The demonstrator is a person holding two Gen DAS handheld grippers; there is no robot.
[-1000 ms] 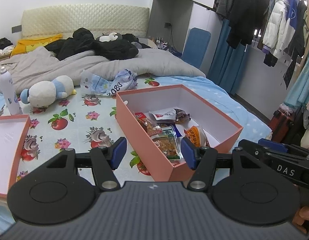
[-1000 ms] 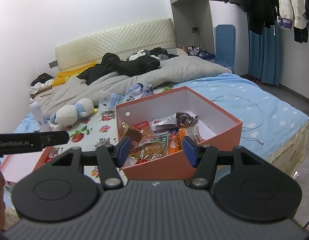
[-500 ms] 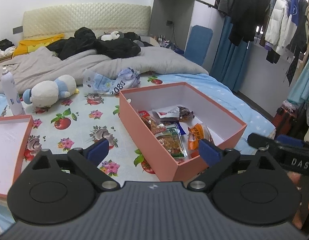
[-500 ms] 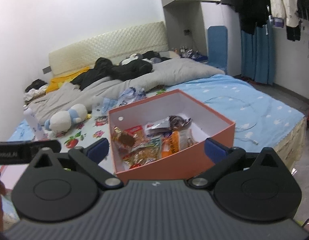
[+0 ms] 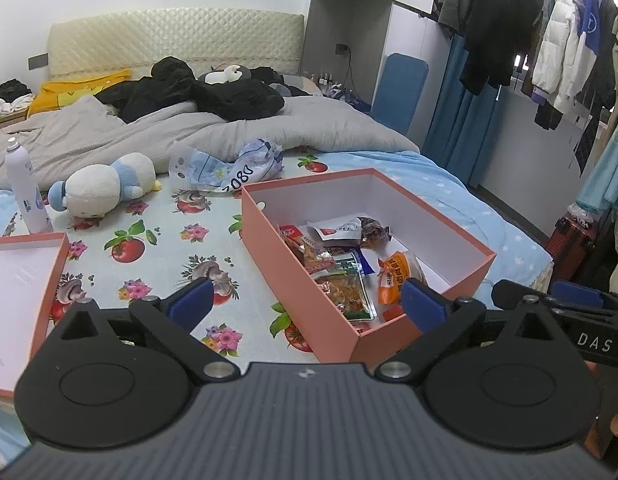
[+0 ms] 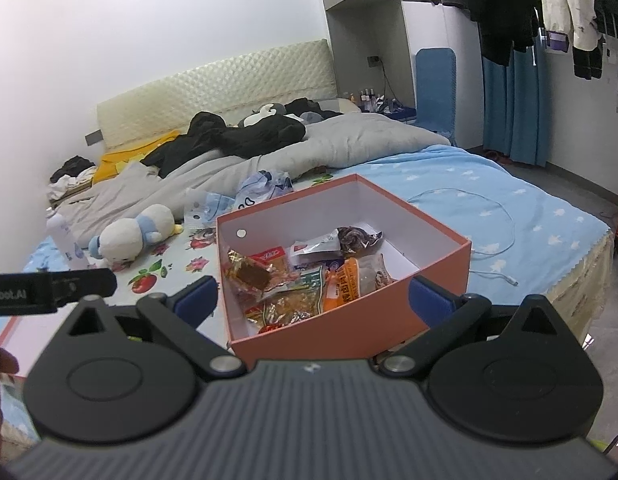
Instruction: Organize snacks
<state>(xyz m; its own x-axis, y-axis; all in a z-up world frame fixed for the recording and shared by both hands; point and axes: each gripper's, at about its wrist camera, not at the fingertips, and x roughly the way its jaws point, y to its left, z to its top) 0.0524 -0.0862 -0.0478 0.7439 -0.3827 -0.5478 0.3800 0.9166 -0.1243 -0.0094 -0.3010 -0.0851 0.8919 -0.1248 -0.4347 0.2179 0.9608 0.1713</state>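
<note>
A salmon-pink box (image 5: 269, 240) (image 6: 349, 328) stands open on the bed's fruit-print sheet, holding several snack packets (image 5: 345, 284) (image 6: 293, 280): an orange bun pack, a red wafer pack, dark wrapped sweets. Its lid (image 5: 17, 280) lies upturned at the left. My left gripper (image 5: 305, 304) hovers before the box's near corner, its jaws opening with nothing gripped between the blue pads. On the box's other side my right gripper (image 6: 313, 300) is open and empty, its pads either side of the near wall without touching.
A plush toy (image 5: 105, 186), a white spray bottle (image 5: 25, 188) and a crumpled plastic bag (image 5: 237, 164) lie behind the box. Grey duvet and dark clothes fill the bed's far half. A white cable (image 6: 501, 240) trails on the blue sheet near the bed's right edge.
Both grippers' jaws have spread from about half apart to wide. Neither hand has shifted noticeably. The box and snacks lie as before.
</note>
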